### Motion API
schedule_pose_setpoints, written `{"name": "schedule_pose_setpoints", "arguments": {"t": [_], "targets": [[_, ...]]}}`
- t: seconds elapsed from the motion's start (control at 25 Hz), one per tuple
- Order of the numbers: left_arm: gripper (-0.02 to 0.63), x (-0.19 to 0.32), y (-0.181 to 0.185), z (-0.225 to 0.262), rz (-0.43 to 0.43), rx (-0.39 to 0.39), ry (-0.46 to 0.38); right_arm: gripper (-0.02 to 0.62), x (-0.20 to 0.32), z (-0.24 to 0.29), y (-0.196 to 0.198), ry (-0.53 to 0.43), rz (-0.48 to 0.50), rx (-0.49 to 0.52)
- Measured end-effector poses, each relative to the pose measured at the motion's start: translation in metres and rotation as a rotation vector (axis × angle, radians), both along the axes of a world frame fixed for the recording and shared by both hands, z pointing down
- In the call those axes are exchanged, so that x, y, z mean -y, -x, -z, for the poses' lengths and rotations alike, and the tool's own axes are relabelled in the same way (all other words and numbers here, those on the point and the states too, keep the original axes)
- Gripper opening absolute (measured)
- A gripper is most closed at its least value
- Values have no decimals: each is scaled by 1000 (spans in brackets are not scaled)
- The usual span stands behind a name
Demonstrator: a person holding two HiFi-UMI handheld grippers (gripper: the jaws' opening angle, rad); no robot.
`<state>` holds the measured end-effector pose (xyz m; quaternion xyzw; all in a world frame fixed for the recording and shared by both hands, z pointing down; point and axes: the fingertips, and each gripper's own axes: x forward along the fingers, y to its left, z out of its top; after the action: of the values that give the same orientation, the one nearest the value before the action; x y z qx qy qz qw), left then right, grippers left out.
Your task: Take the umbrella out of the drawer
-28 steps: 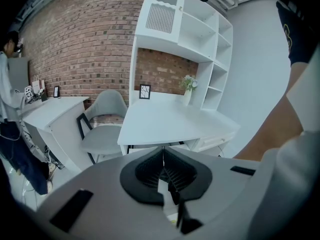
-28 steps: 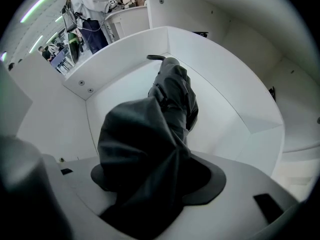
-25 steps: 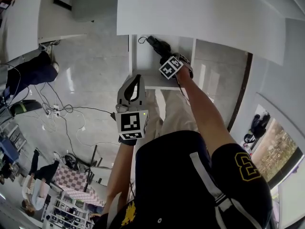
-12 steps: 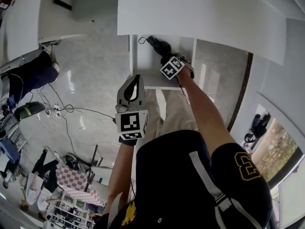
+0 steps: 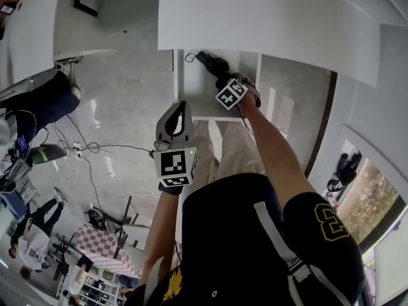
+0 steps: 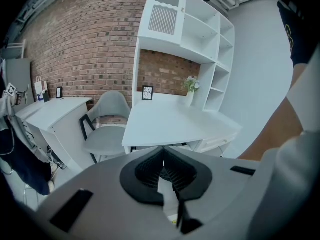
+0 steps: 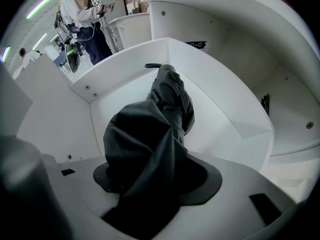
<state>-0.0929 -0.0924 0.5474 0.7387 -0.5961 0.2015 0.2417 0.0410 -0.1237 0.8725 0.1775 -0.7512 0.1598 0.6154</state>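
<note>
Right tongs [image 7: 157, 184], jaws just closing in, pinch the umbrella [image 7: 170, 99], whose cloth looks soft, light and slippery, so its stiff core seems the surer hold; left tongs [image 6: 163, 159] pressed together, empty.

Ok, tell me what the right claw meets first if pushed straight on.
The umbrella: it already sits between the right claw's jaws, which have just been closing. Behind it, probably the floor of the drawer.

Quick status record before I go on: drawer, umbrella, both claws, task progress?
drawer: open, below the white desk
umbrella: dark, folded, lying in the drawer
right claw: down in the drawer, jaws have just been closing, umbrella fabric filling the gap
left claw: shut, empty, away from the drawer
progress: umbrella not yet out
</note>
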Motion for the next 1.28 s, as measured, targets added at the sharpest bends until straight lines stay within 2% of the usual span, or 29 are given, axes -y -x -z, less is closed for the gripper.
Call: {"name": "schedule_pose_setpoints", "arguments": {"t": [0.32, 0.64, 1.28], "targets": [[20, 0, -6, 9, -9, -1, -16, 272, 0, 20, 3, -49, 20, 41], [20, 9, 10, 10, -10, 4, -12, 270, 13, 38, 20, -130, 58, 72], [20, 12, 11, 23, -41, 16, -26, 268, 2, 81, 31, -178, 58, 175]]}}
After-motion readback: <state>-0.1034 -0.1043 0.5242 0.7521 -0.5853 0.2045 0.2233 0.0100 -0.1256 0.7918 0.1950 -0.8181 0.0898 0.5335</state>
